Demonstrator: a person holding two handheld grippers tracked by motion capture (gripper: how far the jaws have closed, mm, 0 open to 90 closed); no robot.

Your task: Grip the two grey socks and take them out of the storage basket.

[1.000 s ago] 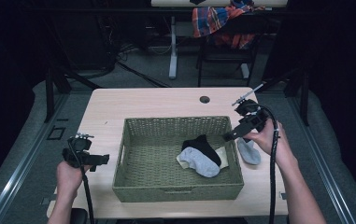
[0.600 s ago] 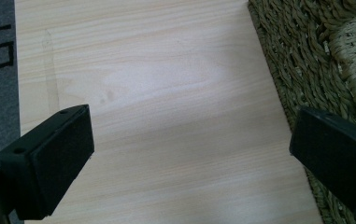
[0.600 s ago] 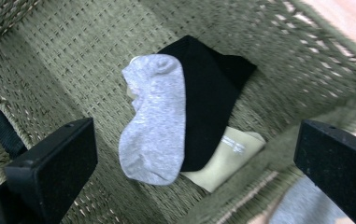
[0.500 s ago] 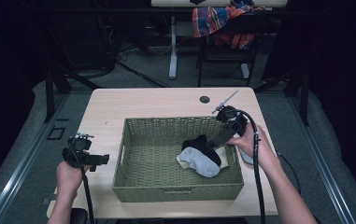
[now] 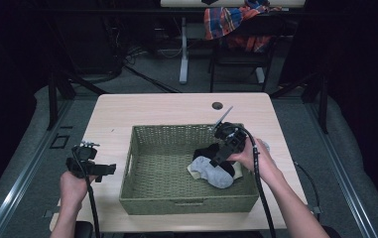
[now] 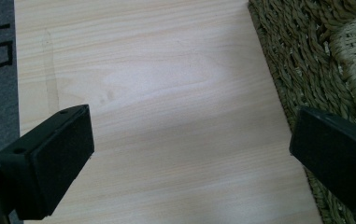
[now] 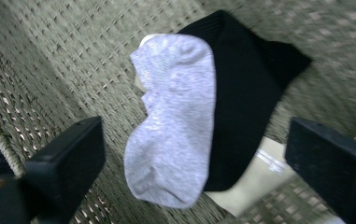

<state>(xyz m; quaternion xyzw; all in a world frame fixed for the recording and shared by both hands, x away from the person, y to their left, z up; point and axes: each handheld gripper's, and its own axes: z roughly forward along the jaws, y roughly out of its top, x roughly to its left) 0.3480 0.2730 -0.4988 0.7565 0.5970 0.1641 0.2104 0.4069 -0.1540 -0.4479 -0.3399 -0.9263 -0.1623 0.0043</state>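
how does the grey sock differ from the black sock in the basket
The light grey knitted sock lies on top; the black ribbed sock lies under it. The grey one is pale and speckled, the black one dark and plain. Both lie in the woven green basket.

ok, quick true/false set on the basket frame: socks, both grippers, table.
1. The grey sock lies on top of the black sock inside the woven basket. True.
2. The right gripper is clamped on the grey sock. False: its jaws stand apart above the socks, not touching them, though they have just been closing a little.
3. The left gripper hovers over bare table left of the basket, jaws open. True.
4. The basket is empty. False: it holds the socks.
5. A plaid cloth lies in the basket. False: it hangs on a chair beyond the table.
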